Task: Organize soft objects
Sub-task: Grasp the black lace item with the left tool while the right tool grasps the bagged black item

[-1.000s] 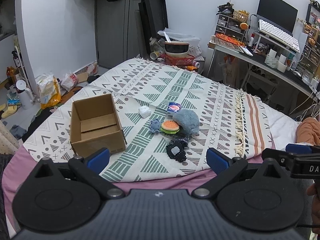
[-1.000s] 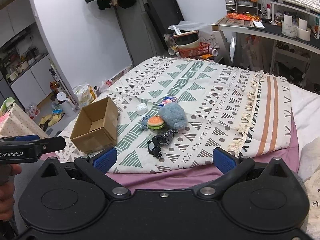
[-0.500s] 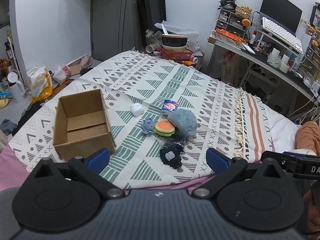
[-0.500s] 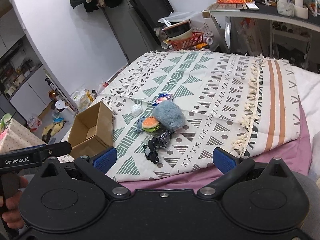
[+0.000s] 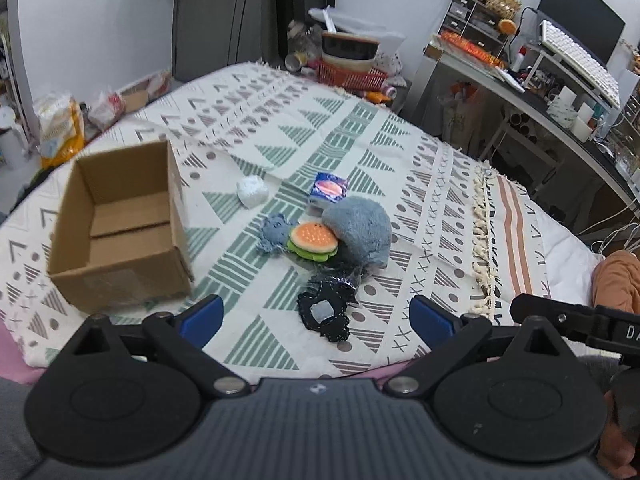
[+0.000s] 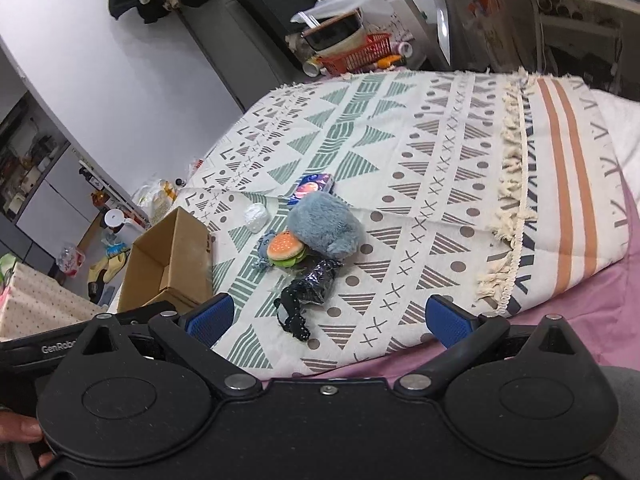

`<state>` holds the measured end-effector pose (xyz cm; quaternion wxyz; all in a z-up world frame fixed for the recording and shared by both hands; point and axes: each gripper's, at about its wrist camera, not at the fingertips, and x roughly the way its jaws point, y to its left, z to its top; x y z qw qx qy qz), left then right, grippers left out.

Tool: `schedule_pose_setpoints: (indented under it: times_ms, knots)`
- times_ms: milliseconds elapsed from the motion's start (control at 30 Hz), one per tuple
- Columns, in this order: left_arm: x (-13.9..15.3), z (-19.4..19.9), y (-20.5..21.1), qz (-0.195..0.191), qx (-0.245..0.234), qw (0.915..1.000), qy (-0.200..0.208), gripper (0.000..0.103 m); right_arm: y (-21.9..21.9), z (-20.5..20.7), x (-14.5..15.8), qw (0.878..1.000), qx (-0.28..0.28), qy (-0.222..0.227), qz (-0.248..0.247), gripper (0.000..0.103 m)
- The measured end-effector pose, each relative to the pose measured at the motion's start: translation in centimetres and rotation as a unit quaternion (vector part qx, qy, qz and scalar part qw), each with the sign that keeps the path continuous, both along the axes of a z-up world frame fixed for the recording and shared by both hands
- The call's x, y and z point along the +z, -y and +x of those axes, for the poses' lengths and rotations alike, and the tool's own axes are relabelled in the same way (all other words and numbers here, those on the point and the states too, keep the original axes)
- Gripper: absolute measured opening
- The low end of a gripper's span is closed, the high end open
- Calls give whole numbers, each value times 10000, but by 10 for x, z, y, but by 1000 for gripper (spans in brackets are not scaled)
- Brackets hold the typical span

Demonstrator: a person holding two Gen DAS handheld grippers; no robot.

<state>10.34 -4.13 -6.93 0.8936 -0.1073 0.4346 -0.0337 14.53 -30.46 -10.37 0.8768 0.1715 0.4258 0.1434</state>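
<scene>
Bed with patterned blanket (image 5: pixel 360 136); open cardboard box (image 5: pixel 120 232) to the left, soft objects clustered right of it. Black crocheted piece (image 5: pixel 326 314) nearest of the cluster, lying between and just ahead of the spread, empty jaws of the left gripper (image 5: pixel 316 320), long axis running away toward the grey plush (image 5: pixel 360 236). Burger toy (image 5: pixel 314 240) touching the plush, blue knit toy (image 5: pixel 274 230) beside it, white bundle (image 5: pixel 252 192) apart. Right gripper (image 6: pixel 326 320) jaws likewise spread and empty, black piece (image 6: pixel 308 292) left of their centre. Left gripper judged better aligned and nearer the box.
</scene>
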Motion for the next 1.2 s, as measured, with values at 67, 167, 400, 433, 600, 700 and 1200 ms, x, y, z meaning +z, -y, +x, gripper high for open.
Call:
schedule_pose_setpoints:
  times_ms: [67, 167, 400, 433, 600, 700, 1200]
  knots:
    - [-8, 9, 1, 5, 43, 10000, -82, 97, 2, 6, -6, 10000, -52, -42, 74, 103]
    - [-18, 19, 2, -85, 70, 9998, -193, 96, 5, 15, -16, 9997, -95, -152, 165, 102]
    - [-42, 41, 5, -140, 169, 9988, -448, 85, 2, 38, -38, 9986, -99, -359, 376, 99]
    - [-45, 44, 6, -150, 184, 9986, -483, 82, 1, 41, -41, 9984, -96, -384, 400, 98]
    - [-62, 59, 10, -166, 275, 9972, -669, 68, -3, 55, -57, 9966, -51, -586, 584, 90]
    - [-72, 66, 13, -191, 317, 9962, -784, 65, -3, 62, -65, 9953, -52, -677, 685, 84]
    - [-122, 95, 22, -365, 503, 9898, -1280, 55, -20, 96, -102, 9898, 47, -1091, 919, 81]
